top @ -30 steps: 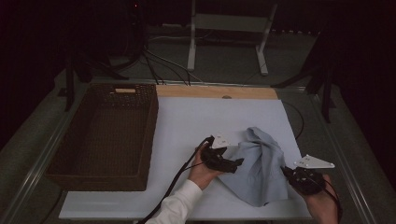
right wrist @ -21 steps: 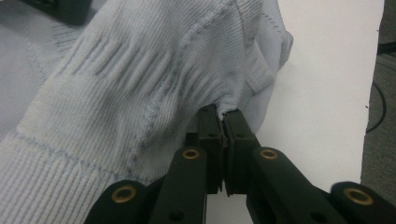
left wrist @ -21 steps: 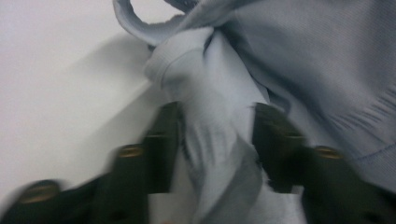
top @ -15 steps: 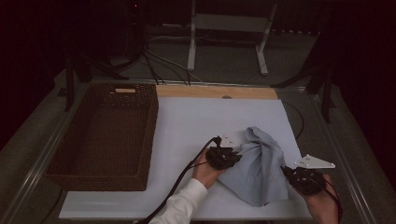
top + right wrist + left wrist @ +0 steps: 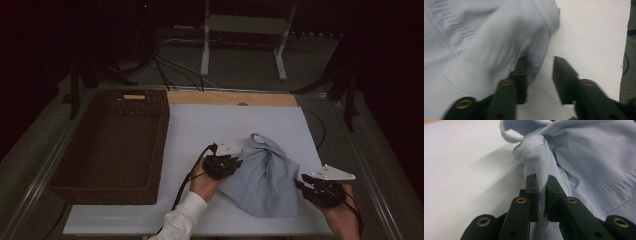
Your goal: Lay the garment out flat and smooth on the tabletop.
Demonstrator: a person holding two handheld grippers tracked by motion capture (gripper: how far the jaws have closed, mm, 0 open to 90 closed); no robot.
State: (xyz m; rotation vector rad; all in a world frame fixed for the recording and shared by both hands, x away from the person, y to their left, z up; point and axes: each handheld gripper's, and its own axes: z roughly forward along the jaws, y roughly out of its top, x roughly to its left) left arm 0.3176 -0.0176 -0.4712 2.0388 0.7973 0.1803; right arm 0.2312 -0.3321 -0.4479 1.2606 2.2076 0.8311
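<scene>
White tabletop [image 5: 200,130], wicker basket [image 5: 110,142] at left. Folding the pale blue garment [image 5: 265,177], bunched at front right. Left gripper [image 5: 542,192] now pinching its ribbed hem; right gripper [image 5: 537,75] just opening, apparently releasing blurred cloth. Next: lifting the pinched hem across.

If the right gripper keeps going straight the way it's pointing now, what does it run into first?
Most likely the light blue garment. The right gripper has just been opening; one jaw is against a fold of cloth, and the gap between the jaws looks out on white table. Depth is hard to judge.
</scene>
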